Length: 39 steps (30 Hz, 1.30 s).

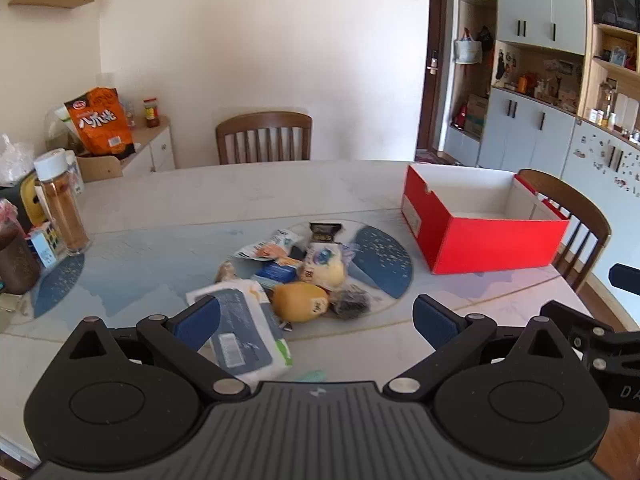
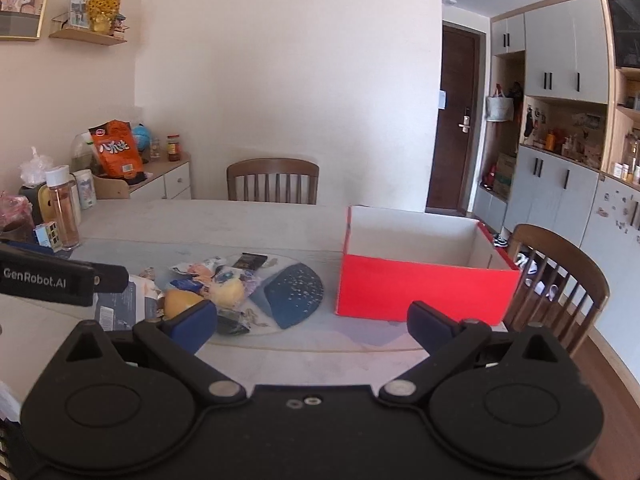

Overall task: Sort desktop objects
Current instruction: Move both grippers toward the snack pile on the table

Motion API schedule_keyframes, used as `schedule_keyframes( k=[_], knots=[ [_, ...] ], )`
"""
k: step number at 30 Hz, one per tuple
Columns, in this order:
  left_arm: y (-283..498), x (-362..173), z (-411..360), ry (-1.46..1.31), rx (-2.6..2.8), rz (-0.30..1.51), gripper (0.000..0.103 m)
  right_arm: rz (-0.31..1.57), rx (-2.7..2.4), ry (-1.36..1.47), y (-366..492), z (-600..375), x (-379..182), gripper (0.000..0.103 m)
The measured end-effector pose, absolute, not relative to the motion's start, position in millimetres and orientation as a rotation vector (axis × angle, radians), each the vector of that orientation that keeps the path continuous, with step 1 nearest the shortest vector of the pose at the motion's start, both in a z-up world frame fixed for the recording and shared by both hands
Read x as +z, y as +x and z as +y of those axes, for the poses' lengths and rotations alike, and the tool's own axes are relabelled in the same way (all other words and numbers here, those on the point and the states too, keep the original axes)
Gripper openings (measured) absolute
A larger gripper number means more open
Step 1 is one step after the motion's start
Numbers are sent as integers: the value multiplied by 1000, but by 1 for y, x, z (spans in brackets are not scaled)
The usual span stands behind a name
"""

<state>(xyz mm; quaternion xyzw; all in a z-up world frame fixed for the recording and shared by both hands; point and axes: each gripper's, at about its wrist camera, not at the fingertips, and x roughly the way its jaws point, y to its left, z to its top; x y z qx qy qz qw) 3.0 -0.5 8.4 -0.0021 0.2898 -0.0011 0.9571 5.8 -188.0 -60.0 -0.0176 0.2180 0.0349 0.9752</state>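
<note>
Your left gripper (image 1: 316, 318) hangs wide open above the table (image 1: 240, 188), holding nothing. Your right gripper (image 2: 312, 322) is wide open too. The pile of small things (image 1: 304, 276) lies on the round mat, and the red box (image 1: 476, 224) stands near, on its right

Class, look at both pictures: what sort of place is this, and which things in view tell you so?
Probably the dining area of a home. A dining table with wooden chairs stands by tall cupboards and a front door, and snack bags sit on a sideboard.
</note>
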Motion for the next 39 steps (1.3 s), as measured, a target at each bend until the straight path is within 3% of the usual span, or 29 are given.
schedule_keyframes(
  k=[16,31,39],
  knots=[
    [49,-28,43,8,50,636,103,473,211,-55,53,-149,-78,100],
    [91,-78,79,-18,59,745,102,565,222,-158,124,-108,-123,86],
    [102,-94,88,-7,20,778,93,631,223,-193,156,-86,-157,82]
  ],
)
